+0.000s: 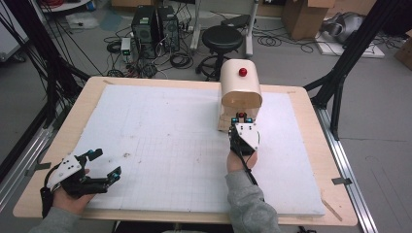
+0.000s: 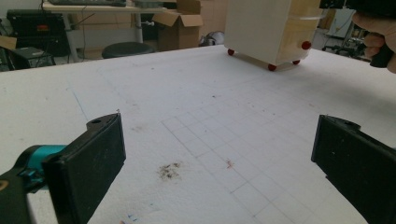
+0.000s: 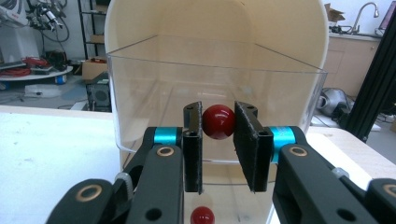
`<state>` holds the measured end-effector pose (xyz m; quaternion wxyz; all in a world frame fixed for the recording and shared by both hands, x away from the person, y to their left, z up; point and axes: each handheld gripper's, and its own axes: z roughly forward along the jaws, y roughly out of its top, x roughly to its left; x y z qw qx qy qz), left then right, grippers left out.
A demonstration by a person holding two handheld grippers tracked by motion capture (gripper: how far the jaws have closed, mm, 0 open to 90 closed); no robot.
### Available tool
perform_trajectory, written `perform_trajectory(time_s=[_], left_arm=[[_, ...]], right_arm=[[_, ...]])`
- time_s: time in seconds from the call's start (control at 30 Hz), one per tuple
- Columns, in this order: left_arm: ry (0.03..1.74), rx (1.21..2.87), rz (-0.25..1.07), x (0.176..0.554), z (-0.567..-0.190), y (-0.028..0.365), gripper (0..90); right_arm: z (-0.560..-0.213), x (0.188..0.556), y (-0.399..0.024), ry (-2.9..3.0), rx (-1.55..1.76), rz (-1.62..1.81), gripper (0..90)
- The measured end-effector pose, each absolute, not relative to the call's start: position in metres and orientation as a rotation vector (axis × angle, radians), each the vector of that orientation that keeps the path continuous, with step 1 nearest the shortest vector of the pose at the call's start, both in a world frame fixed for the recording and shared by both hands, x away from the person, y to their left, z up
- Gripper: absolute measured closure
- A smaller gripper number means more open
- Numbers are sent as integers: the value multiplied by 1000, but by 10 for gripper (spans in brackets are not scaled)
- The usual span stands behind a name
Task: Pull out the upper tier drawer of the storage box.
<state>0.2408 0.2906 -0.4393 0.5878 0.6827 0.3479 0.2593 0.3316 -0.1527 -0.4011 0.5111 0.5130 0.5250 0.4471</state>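
A cream box with a rounded top [image 1: 241, 90] stands at the back right of the white foam mat [image 1: 160, 141], with a red knob [image 1: 242, 72] on its top. Its front is a clear plastic drawer [image 3: 154, 93] carrying a red ball knob [image 3: 217, 117]. My right gripper [image 3: 218, 135] is shut on that knob, one pad on each side. A second red knob [image 3: 201, 215] sits lower down. From above, the right gripper [image 1: 241, 120] is against the box front. My left gripper [image 1: 108, 162] rests open at the mat's near left corner, jaws wide apart [image 2: 219, 154] and holding nothing.
The box [image 2: 266, 28] stands on small red feet [image 2: 272, 67]. The wooden table rim [image 1: 311, 145] frames the mat. On the floor behind are a black stool [image 1: 222, 39], computer towers [image 1: 154, 29], cables and cardboard boxes [image 1: 306, 17]. Black frame legs [image 1: 340, 77] flank the table.
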Motion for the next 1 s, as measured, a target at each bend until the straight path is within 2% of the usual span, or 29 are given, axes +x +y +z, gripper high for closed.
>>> perform_trajectory(time_s=[1.0], left_arm=[[796,1593,588,246,-439,285,34]], right_arm=[[-405,299,-151,1236,1234,1096,735]])
